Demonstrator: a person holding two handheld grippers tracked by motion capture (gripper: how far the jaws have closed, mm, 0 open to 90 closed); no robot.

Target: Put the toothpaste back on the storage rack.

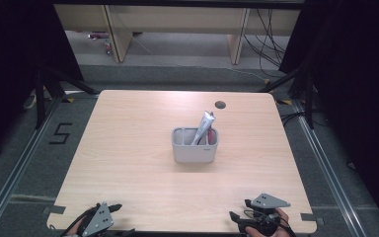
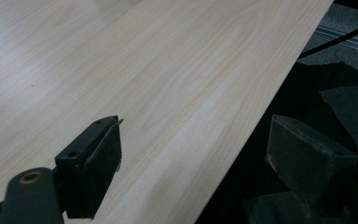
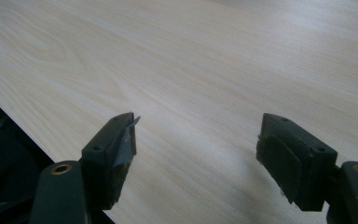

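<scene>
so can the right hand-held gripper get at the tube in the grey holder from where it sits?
Probably yes. The right hand-held gripper is open at the near table edge, and bare table lies between it and the tube, which leans out above the holder rim.

I work in what looks like a lab or recording studio. My pale wooden table (image 1: 128,163) sits mid-frame, flanked by black curtains (image 1: 10,59) at both sides. A taped "5" (image 1: 59,133) marks the grey floor at left, metal rails (image 1: 15,173) border it, and loose cables (image 1: 269,37) hang at upper right.
</scene>
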